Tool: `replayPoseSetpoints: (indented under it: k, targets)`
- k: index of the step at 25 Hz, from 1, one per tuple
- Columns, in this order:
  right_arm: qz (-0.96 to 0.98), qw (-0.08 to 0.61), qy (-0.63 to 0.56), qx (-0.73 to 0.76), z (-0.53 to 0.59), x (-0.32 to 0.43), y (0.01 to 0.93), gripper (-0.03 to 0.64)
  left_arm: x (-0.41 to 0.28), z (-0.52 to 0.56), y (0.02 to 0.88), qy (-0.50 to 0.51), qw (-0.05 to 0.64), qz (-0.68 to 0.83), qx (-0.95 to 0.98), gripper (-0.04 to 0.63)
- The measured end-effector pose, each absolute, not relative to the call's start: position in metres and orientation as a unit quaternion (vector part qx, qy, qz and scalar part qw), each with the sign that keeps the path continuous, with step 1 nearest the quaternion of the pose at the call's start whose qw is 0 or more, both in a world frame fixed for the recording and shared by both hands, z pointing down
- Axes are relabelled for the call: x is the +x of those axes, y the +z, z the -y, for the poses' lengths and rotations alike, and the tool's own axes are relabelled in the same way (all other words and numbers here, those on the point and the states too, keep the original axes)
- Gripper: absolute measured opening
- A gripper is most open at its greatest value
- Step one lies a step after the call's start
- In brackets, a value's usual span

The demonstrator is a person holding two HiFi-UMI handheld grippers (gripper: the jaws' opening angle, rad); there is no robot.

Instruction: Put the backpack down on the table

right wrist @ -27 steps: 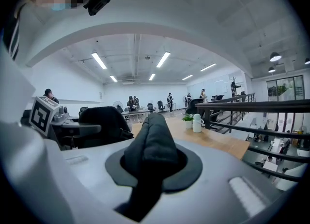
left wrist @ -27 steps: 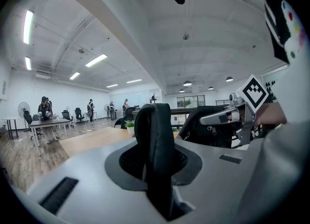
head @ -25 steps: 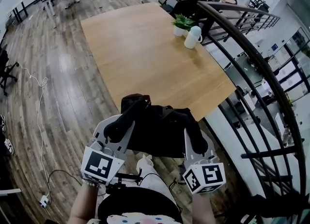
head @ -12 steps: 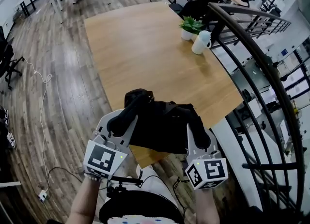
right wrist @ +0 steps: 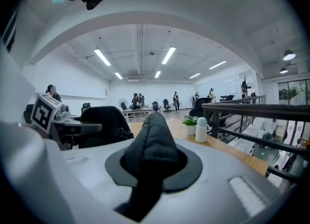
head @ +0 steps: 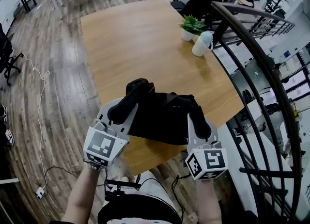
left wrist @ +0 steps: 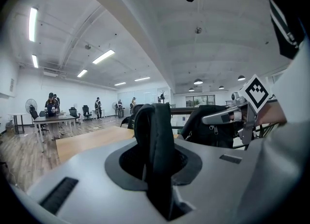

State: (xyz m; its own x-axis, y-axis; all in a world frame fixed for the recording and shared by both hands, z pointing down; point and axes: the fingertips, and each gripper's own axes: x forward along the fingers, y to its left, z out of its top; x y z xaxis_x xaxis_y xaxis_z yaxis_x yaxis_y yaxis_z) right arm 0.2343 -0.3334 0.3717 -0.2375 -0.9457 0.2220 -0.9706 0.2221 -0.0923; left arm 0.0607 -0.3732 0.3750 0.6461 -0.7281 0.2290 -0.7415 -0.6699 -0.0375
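Nearest me, at seven o'clock in the head view, my left claw is clamped on the left strap, a padded black band, with the jaws drawn in to its thickness. At five o'clock my right claw pinches the right strap the same way. Between them, at six o'clock, the black backpack hangs by those straps over the near end of the wooden table. I can't tell whether its bottom touches the wood. I judge this to be the carry-in step, with the set-down not yet done. The next move calls for taking the bag further over the bare top, lowering both claws evenly until the wood bears the weight, then releasing the straps. Further off, at one o'clock, a potted plant and a white jug stand by the railing, well apart from my landing spot.
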Motion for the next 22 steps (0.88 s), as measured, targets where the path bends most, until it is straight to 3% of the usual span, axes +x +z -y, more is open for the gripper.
replayPoseSetpoints:
  k: [14, 22]
  targets:
    - [0.788, 0.098, 0.065, 0.604, 0.408, 0.257, 0.399, 0.067, 0.096, 0.443, 0.41, 0.14, 0.003, 0.41, 0.901, 0.06]
    - [0.774, 0.109, 0.076, 0.619, 0.429, 0.267, 0.425, 0.067, 0.106, 0.463, 0.435, 0.151, 0.021, 0.411, 0.899, 0.06]
